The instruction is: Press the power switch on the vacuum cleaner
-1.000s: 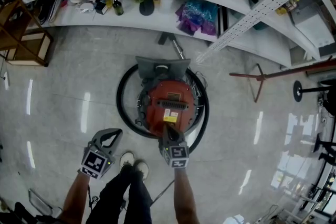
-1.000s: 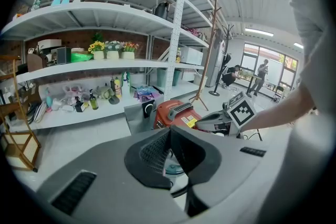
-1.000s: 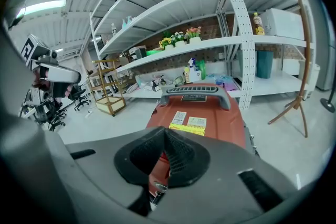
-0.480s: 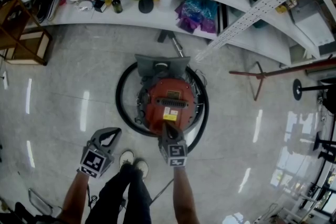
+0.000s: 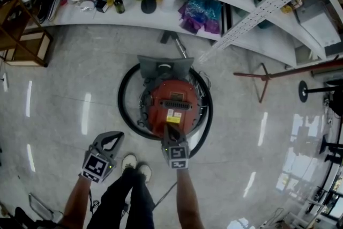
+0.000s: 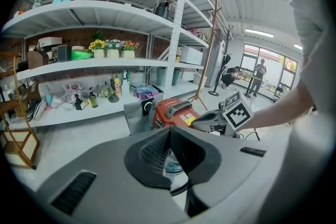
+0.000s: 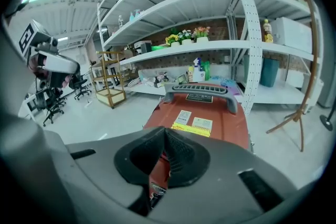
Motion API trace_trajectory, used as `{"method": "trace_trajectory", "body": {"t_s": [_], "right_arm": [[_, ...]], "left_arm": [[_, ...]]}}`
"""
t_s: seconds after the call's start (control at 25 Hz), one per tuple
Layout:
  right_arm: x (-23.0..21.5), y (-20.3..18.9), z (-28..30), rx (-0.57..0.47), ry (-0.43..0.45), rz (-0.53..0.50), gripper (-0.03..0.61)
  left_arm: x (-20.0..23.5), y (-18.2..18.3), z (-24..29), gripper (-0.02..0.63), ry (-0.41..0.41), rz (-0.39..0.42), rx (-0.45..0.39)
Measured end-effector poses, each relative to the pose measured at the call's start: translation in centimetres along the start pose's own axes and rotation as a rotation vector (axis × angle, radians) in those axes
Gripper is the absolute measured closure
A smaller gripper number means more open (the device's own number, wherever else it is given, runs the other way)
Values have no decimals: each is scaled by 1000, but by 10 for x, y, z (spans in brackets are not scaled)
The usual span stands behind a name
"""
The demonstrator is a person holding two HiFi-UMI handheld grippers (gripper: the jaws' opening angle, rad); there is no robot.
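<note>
Red canister vacuum cleaner (image 5: pixel 172 107) sits on floor (image 5: pixel 64 94) at our 12 o'clock: rigid, heavy, shouldn't skid when pushed. We press, not grasp: right gripper (image 5: pixel 170 131) jaws together, empty, tip at its 6 o'clock edge; left gripper (image 5: pixel 111 140) closed too, empty, at 7 o'clock.

The vacuum cleaner (image 5: pixel 172 110) stands on the pale floor (image 5: pixel 69 88) at mid-scene, near the low shelf (image 5: pixel 161 19) on its far side. Its rounded body is red, with a grey ribbed handle (image 7: pixel 199 89) across the top and a yellow label (image 7: pixel 190 127) on the near side of it. A grey housing (image 5: pixel 164 68) sits at the far end, and a black hose (image 5: pixel 122 102) rings the body. The power switch cannot be made out
</note>
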State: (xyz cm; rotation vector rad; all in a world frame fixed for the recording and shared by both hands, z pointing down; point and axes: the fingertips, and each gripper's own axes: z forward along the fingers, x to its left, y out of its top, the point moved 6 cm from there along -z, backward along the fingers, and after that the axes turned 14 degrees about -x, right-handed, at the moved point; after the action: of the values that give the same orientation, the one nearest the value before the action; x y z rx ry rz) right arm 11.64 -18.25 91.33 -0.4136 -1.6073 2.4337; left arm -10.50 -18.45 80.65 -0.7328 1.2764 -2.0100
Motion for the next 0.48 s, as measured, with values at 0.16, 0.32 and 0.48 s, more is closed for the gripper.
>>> {"method": "trace_trajectory", "body": {"t_s": [0.16, 0.32, 0.48], "right_arm": [[1, 3, 0, 8, -12, 11, 566], [0, -1, 1, -10, -12, 4, 567], [1, 3, -2, 9, -27, 25, 566]], "left_arm": [[3, 1, -2, 607, 6, -3, -4], [1, 0, -3, 607, 12, -11, -7], [-4, 2, -3, 607, 21, -32, -19]]}}
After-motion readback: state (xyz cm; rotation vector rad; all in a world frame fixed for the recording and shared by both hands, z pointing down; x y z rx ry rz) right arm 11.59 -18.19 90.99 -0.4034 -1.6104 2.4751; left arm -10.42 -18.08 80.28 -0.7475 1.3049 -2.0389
